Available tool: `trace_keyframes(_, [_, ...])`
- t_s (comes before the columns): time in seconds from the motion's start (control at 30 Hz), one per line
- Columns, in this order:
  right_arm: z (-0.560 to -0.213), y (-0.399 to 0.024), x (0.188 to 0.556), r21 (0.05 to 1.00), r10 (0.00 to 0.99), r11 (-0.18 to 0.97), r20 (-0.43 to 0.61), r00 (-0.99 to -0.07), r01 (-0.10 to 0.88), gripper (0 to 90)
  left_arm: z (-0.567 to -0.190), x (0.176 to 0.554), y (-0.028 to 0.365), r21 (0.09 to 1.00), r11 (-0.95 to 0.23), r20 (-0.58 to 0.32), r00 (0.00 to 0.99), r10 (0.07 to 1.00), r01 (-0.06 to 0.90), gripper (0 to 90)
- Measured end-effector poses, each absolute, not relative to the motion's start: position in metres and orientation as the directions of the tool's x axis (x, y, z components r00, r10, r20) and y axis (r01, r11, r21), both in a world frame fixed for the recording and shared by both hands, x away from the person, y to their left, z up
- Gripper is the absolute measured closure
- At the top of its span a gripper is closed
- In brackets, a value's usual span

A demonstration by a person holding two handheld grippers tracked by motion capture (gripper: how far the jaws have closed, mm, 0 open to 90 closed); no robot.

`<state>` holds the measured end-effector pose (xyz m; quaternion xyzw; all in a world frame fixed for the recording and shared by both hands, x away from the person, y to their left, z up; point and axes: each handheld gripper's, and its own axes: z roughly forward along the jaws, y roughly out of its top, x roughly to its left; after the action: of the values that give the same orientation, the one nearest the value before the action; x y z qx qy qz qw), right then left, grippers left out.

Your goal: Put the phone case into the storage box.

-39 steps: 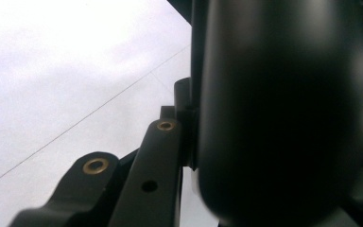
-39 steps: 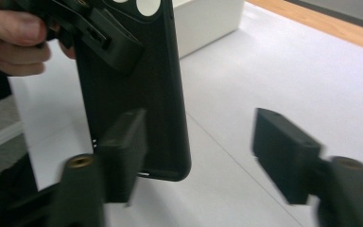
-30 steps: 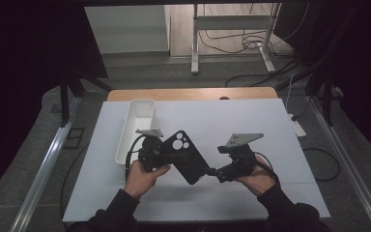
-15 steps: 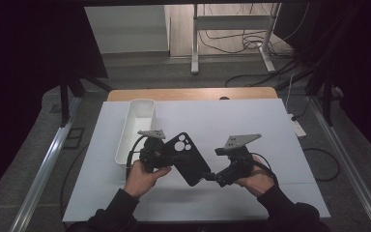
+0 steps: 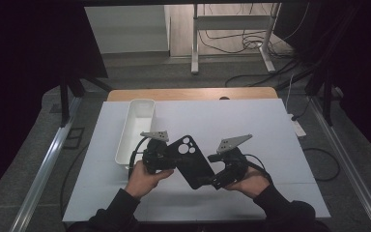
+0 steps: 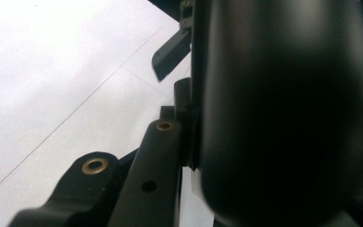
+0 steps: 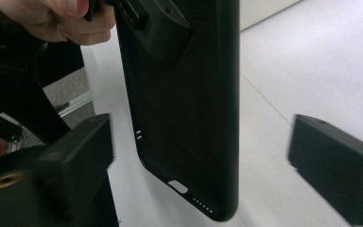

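High view: left claw (image 5: 171, 162) clamps the phone case (image 5: 192, 162) above the table (image 5: 280, 125), steadying it.
Left gripper view: case (image 6: 283, 113) blurred, probably pinched at its edge.
Right gripper view: right claw (image 7: 201, 170) wide, closing, straddling the case's (image 7: 189, 94) port end without touching.

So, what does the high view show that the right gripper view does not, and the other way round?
High view: the white bin left of the hands, the round camera holes at the top of the black phone case, and the right hand. Right gripper view: the port cutout in the case's bottom edge, and gaps on both sides between the case and the jaws of the right gripper, which have just been closing. Both: the case, the left gripper shut on it, the left hand, the white table.
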<state>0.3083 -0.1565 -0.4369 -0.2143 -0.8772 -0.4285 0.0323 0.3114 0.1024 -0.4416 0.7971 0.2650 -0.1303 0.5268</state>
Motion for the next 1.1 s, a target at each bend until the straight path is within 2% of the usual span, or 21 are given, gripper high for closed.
trace_keyframes(0.13, [-0.437,-0.155,0.308,0.73,0.302,0.557,0.265,-0.916,0.395,34.9,-0.441,0.31,0.101,0.777,-0.312,-0.48,0.835,0.268,0.546,85.8])
trace_keyframes(0.17, [-0.437,-0.155,0.308,0.73,0.302,0.557,0.265,-0.916,0.395,34.9,-0.441,0.31,0.1,0.782,-0.315,-0.475,0.842,0.257,0.538,85.8])
trace_keyframes(0.2, [-0.437,-0.154,0.307,0.732,0.283,0.56,0.271,-0.92,0.388,40.5,-0.441,0.31,0.099,0.785,-0.316,-0.472,0.845,0.253,0.533,85.7])
trace_keyframes(0.23, [-0.437,-0.154,0.307,0.732,0.277,0.561,0.274,-0.921,0.386,42.2,-0.441,0.309,0.098,0.785,-0.319,-0.471,0.846,0.249,0.531,85.7])
trace_keyframes(0.27, [-0.437,-0.154,0.308,0.732,0.263,0.564,0.281,-0.923,0.383,50.2,-0.441,0.309,0.097,0.79,-0.323,-0.466,0.853,0.237,0.521,85.7])
trace_keyframes(0.37, [-0.437,-0.154,0.308,0.733,0.255,0.563,0.287,-0.923,0.383,55.1,-0.44,0.308,0.095,0.793,-0.331,-0.459,0.859,0.227,0.512,85.7])
trace_keyframes(0.4, [-0.437,-0.155,0.309,0.733,0.237,0.56,0.305,-0.923,0.386,61.6,-0.44,0.307,0.094,0.798,-0.334,-0.455,0.864,0.215,0.502,85.7])
trace_keyframes(0.63, [-0.437,-0.156,0.31,0.732,0.195,0.557,0.343,-0.919,0.392,72.7,-0.439,0.306,0.092,0.809,-0.333,-0.447,0.875,0.187,0.485,85.5])
trace_keyframes(0.77, [-0.437,-0.158,0.312,0.735,0.159,0.556,0.364,-0.918,0.388,84.2,-0.439,0.306,0.092,0.813,-0.324,-0.451,0.875,0.175,0.483,80.8])
trace_keyframes(1.1, [-0.433,-0.158,0.309,0.743,0.174,0.553,0.339,-0.924,0.377,86.5,-0.436,0.304,0.092,0.823,-0.308,-0.427,0.877,0.22,0.477,70.6])
